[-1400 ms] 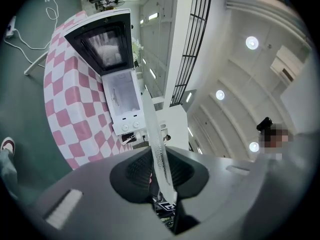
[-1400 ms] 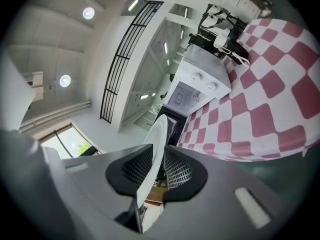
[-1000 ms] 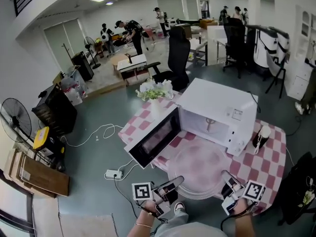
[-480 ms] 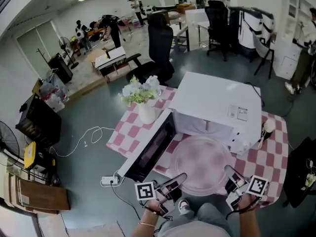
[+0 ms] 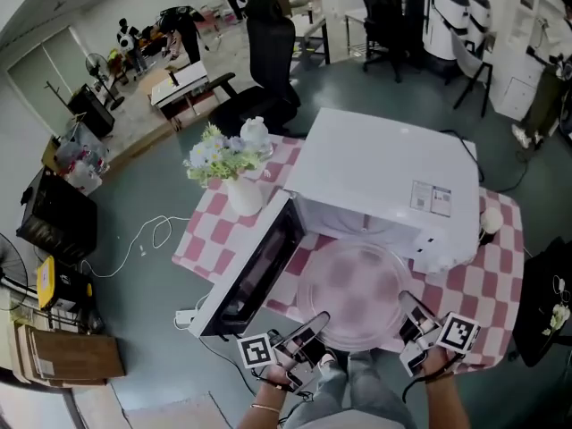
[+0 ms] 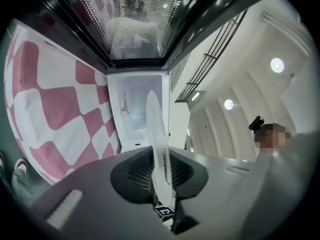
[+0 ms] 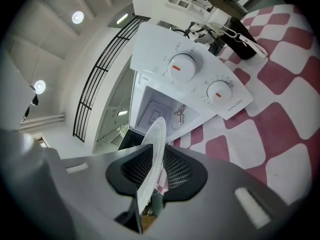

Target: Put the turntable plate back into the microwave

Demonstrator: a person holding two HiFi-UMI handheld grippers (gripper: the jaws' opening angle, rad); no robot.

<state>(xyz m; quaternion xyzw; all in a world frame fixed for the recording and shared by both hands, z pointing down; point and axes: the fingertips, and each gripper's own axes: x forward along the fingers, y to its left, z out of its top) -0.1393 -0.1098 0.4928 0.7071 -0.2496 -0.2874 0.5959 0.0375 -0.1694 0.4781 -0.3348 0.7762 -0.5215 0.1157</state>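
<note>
The clear glass turntable plate (image 5: pixel 353 298) hangs level in front of the open white microwave (image 5: pixel 384 181), above the checked table. My left gripper (image 5: pixel 313 329) grips its near-left rim, jaws closing tighter on the glass. My right gripper (image 5: pixel 409 315) is shut on the near-right rim. In the left gripper view the plate (image 6: pixel 157 149) stands edge-on between the jaws of the left gripper (image 6: pixel 162 184), pointing at the empty cavity (image 6: pixel 135 114). In the right gripper view the plate (image 7: pixel 152 159) sits in the right gripper (image 7: pixel 152 179), with the cavity (image 7: pixel 160 109) ahead beside the control knobs (image 7: pixel 182 66).
The microwave door (image 5: pixel 250 271) hangs wide open to the left of the plate. A vase of flowers (image 5: pixel 232 172) stands behind the door. A dark object (image 5: pixel 490 226) sits to the right of the microwave. The pink-checked tablecloth (image 5: pixel 500 275) ends just in front of me.
Both grippers have carried the plate forward, closer to the microwave's opening. The view has shifted so the microwave sits nearer.
</note>
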